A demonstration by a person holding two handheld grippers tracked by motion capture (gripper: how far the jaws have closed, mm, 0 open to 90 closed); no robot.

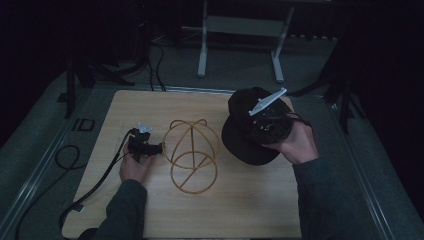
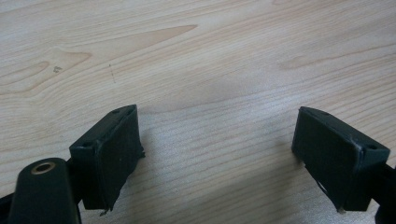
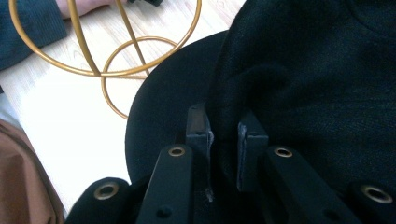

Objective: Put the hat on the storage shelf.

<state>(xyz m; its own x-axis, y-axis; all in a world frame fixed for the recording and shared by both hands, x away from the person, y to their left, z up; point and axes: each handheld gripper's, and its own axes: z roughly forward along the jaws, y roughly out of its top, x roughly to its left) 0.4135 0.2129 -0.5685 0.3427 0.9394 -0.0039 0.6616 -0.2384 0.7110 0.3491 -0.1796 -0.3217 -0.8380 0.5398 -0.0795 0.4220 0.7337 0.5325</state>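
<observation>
black cap (image 1: 250,127) at the right of the table (image 1: 240,210), beside the gold wire stand (image 1: 191,152), its brim toward the stand. right gripper (image 3: 227,133): jaws drawn narrow, pinching a fold of the cap's crown where it meets the brim. left gripper (image 2: 215,154): jaws wide apart, nothing between them, resting over bare wood just left of the stand. the cap is likely light and soft; the crown will sag and fold under a pinch, while the brim is stiffer and gives the firmer hold. the stand looks light and may tip or slide if nudged, so steadying it would help. a cable (image 1: 100,175) trails off the table's left.
</observation>
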